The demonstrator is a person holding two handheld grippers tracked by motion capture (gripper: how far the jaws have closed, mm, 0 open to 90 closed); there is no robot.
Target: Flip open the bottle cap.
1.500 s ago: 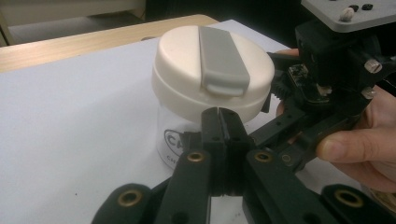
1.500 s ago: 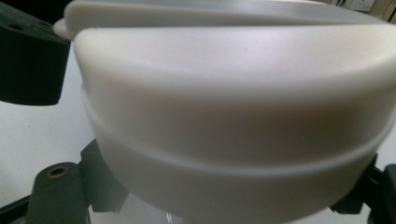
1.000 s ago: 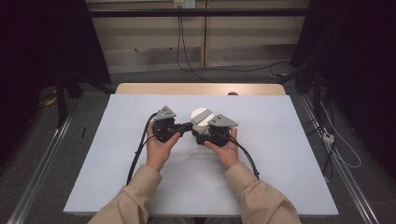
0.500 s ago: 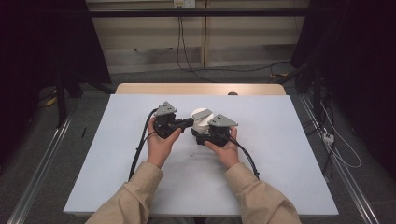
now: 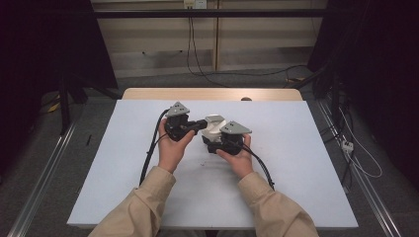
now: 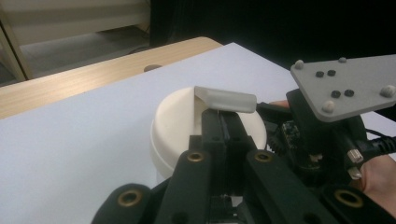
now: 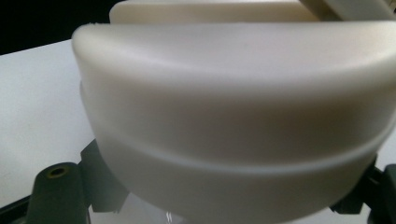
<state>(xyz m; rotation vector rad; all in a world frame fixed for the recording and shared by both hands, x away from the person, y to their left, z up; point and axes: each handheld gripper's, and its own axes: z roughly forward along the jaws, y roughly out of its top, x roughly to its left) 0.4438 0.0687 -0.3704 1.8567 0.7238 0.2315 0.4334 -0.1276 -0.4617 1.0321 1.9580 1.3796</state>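
On the white table sheet (image 5: 296, 163), slightly beyond its middle, sits the round cream container (image 5: 213, 129), which serves as the reference for every position below. Both of my claws meet at it.

Left gripper (image 5: 197, 125): I hold it in my left hand (image 5: 173, 148), just to the left of the container, pointing across at it. In the left gripper view the two black jaws stand pressed together, with no gap of note between them. Their tips lie over the container's top, directly under the flip-up tab (image 6: 226, 99) of the lid (image 6: 180, 116). That tab stands raised off the lid surface and projects toward the right gripper. Whether the tips pinch a thin part of the tab I cannot tell; the jaws read as closed.

Right gripper (image 5: 217, 140): I hold it in my right hand (image 5: 237, 155), on the near right side of the container, touching it. In the right gripper view the container wall (image 7: 233, 116) sits directly against the camera, and one black jaw flanks it at each lower corner. The jaws therefore stand wide, one on each side of the body, clamping it.

A grey three-cornered plate (image 5: 235, 128) on the right gripper lies just right of the container. Behind the container, beyond the sheet, runs the wooden table edge (image 5: 148, 94).
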